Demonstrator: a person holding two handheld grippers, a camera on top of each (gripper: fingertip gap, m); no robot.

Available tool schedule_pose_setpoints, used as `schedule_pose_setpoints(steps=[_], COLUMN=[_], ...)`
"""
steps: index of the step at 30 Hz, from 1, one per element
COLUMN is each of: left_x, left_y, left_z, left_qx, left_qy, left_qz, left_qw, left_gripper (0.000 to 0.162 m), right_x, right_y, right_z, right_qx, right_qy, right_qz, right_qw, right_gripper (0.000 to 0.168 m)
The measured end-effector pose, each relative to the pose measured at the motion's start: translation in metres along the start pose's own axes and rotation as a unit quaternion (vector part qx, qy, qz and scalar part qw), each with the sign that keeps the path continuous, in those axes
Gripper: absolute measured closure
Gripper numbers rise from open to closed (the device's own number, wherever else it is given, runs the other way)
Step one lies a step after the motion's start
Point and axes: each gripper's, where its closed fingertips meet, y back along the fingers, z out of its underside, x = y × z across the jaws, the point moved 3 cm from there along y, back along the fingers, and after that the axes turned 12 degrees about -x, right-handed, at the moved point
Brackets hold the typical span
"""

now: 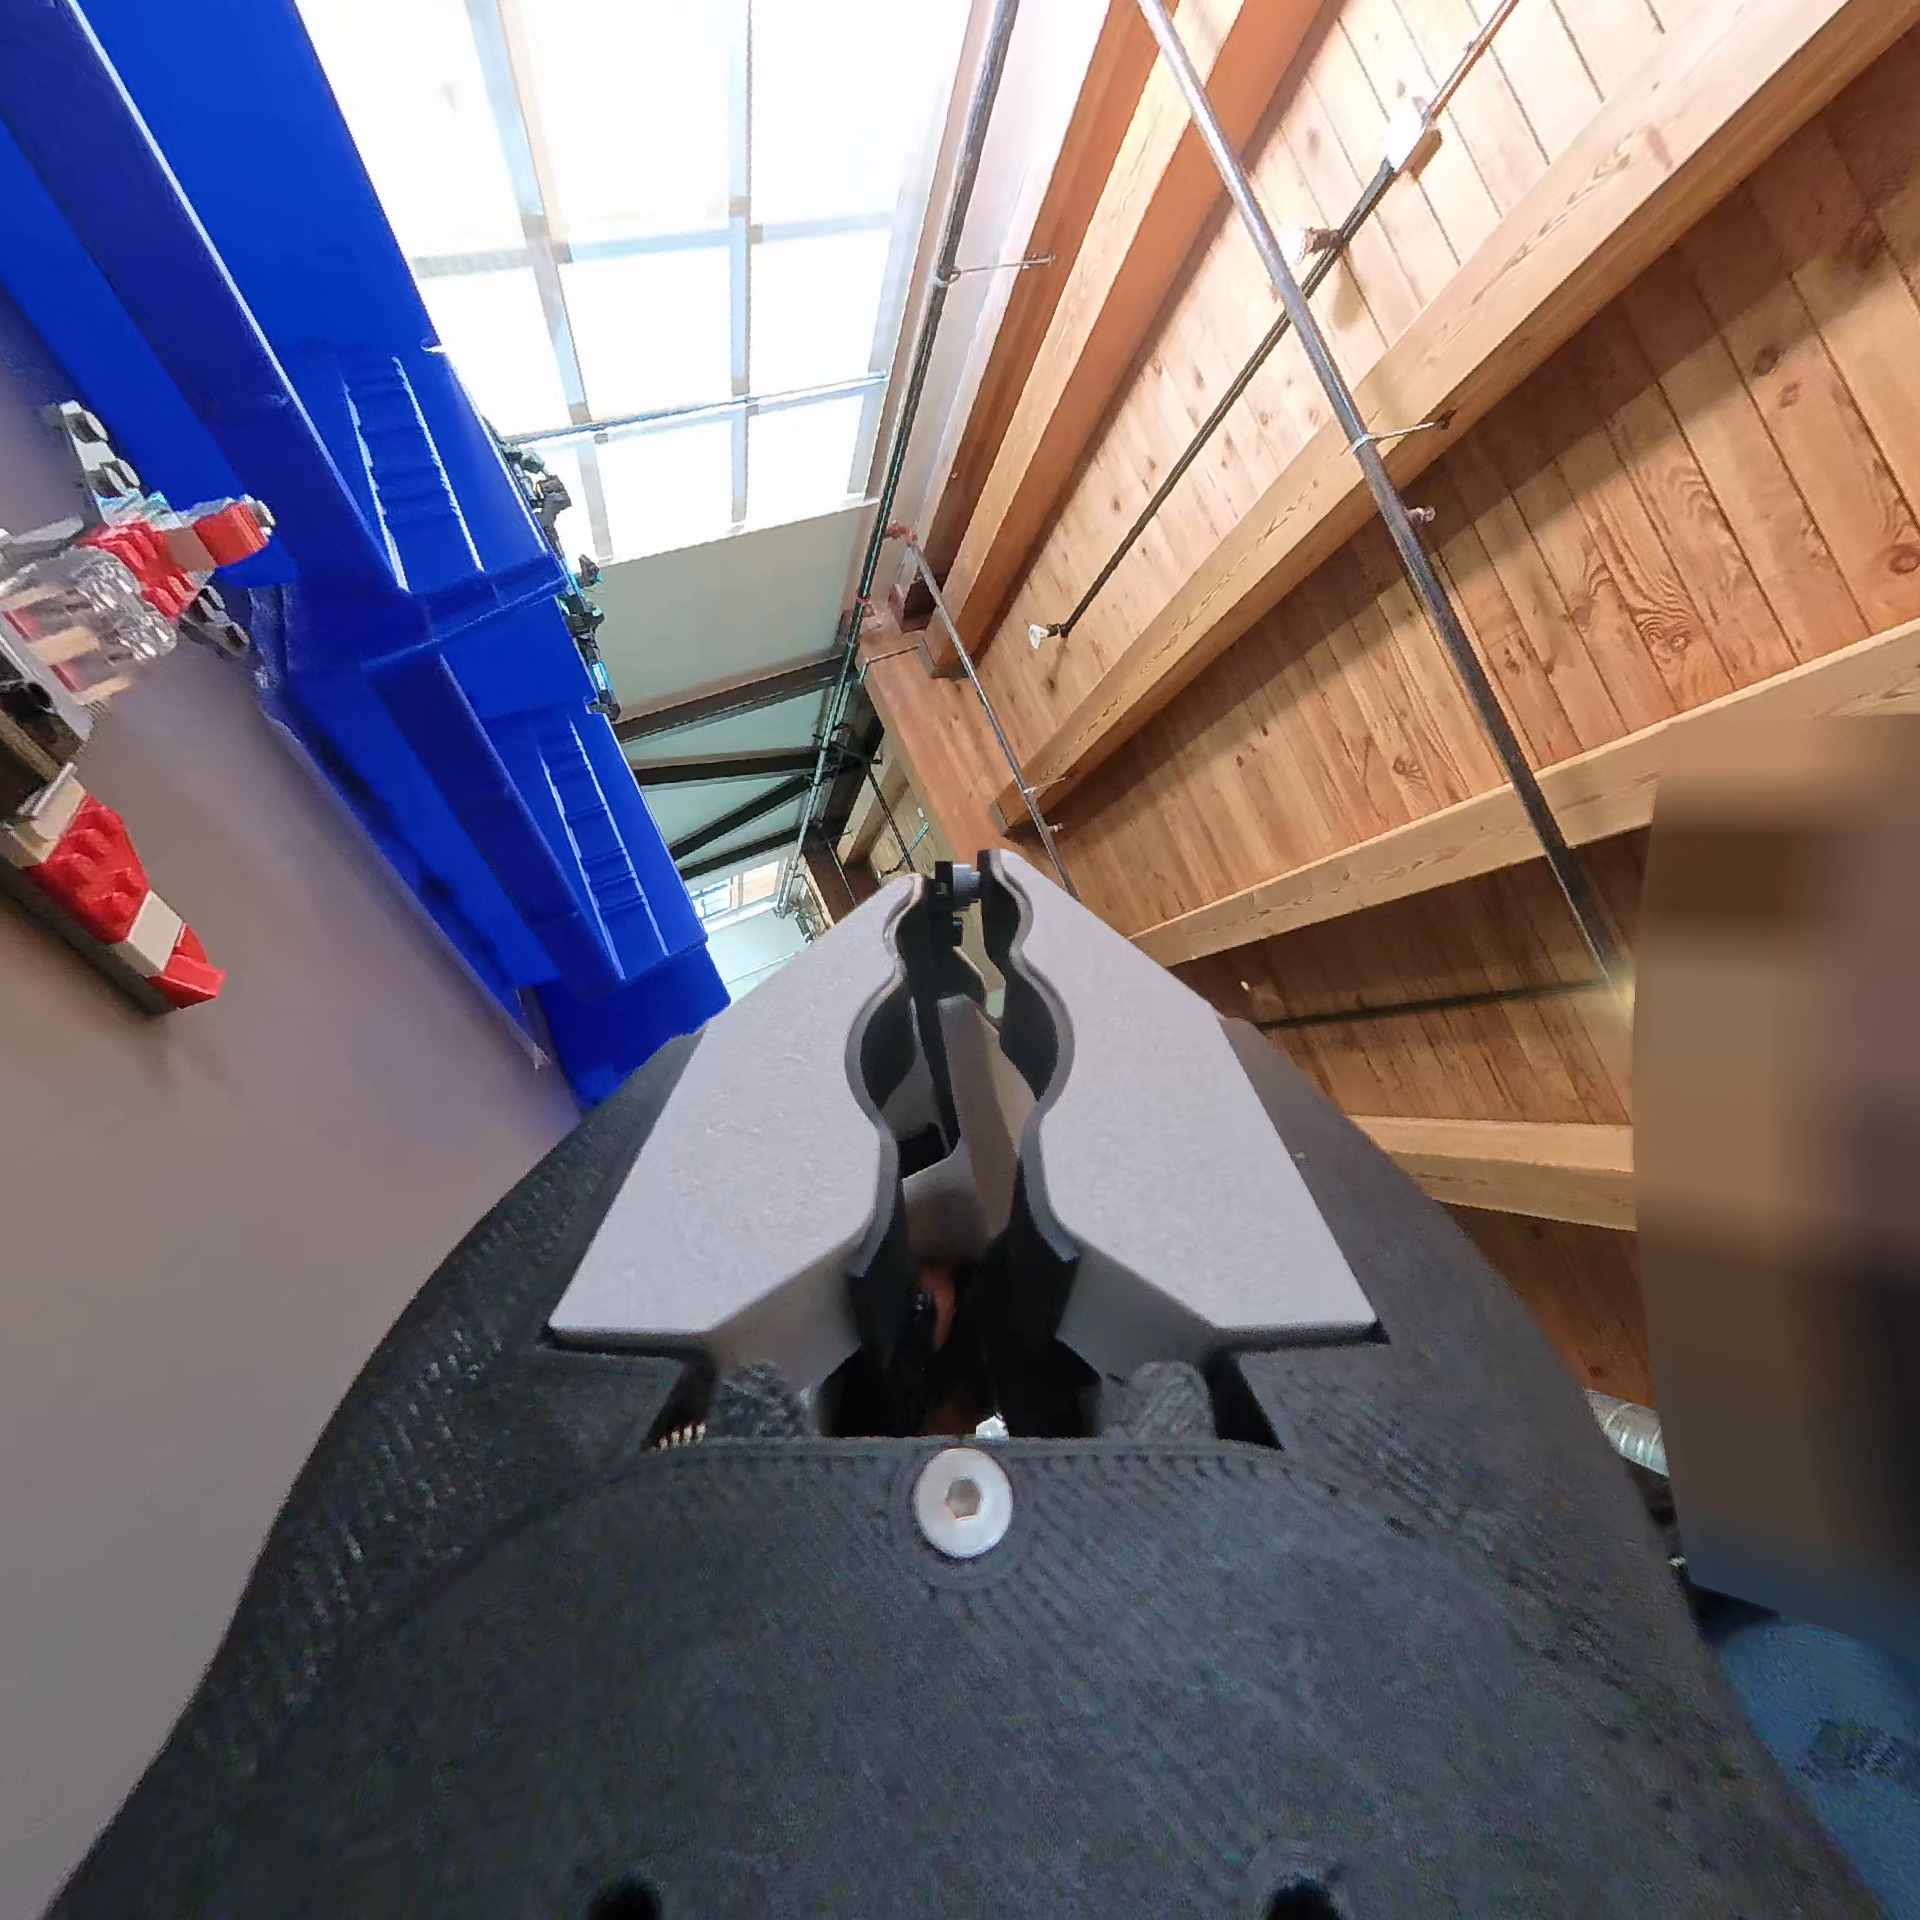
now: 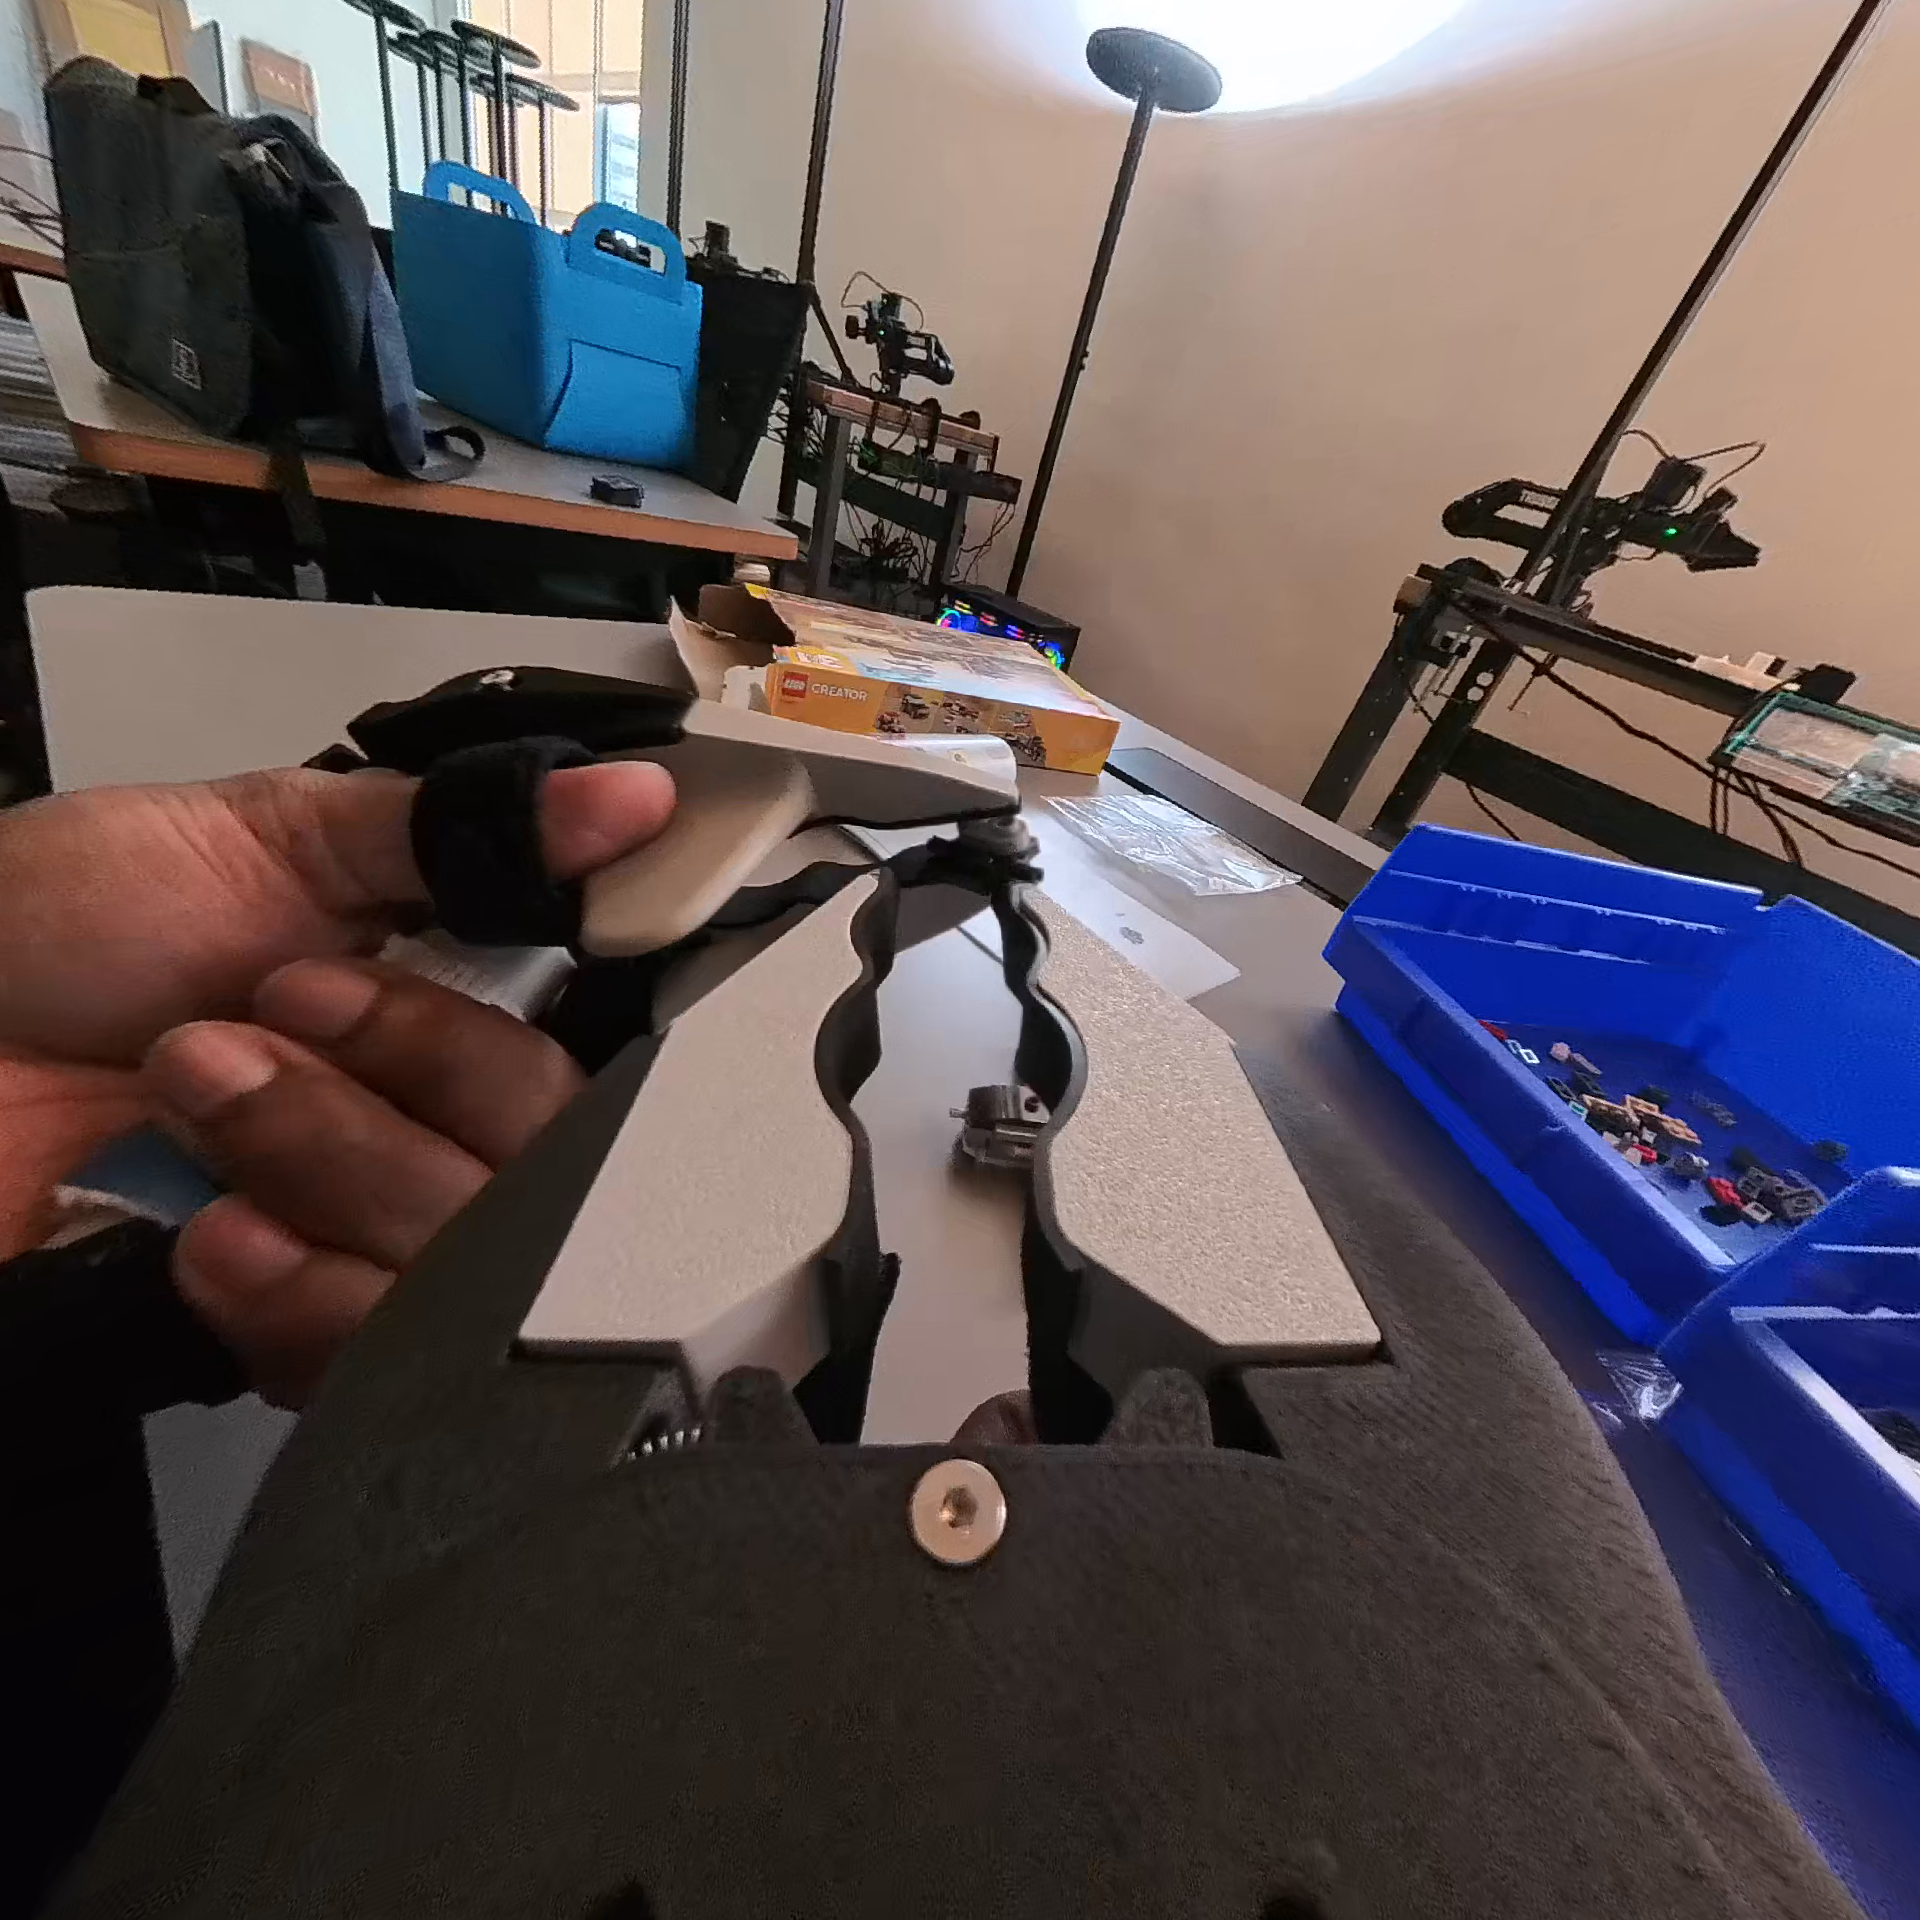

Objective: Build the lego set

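Note:
My left gripper [image 1: 958, 883] points up toward the ceiling and is shut on a small dark lego piece [image 1: 951, 896] with a round knob. In the right wrist view a hand holds the left gripper [image 2: 1010, 816] in from the left, with that piece [image 2: 995, 840] at its tips. My right gripper [image 2: 958, 888] has its tips on either side of the piece, jaws a little apart; I cannot tell if they press on it. A small grey lego assembly [image 2: 1000, 1122] lies on the table between the right fingers. A part-built model with red bricks [image 1: 99, 883] sits at the far left.
A blue bin [image 2: 1455, 1101] with several loose pieces [image 2: 1662, 1132] stands at the right, with a second blue bin [image 2: 1818, 1455] nearer. A lego box [image 2: 935, 701], a clear plastic bag [image 2: 1164, 842] and a paper sheet [image 2: 1132, 940] lie farther back. The blue bin [image 1: 468, 644] also shows in the left wrist view. The tips of both grippers are at nearly the same place.

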Motion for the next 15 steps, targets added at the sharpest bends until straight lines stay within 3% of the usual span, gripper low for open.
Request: schedule_pose_setpoints(steps=[15], left_x=[-0.0064], left_y=[0.0023], left_z=[0.0012], left_qx=[0.021], left_qy=[0.01], left_qz=[-0.014], left_qw=[1.0], left_gripper=[0.153], right_x=[0.0027], right_y=[0.0017], right_z=[-0.0008], right_qx=[0.0], right_qy=[0.023], right_qz=[0.037], right_qw=[0.999], right_gripper=[0.146])
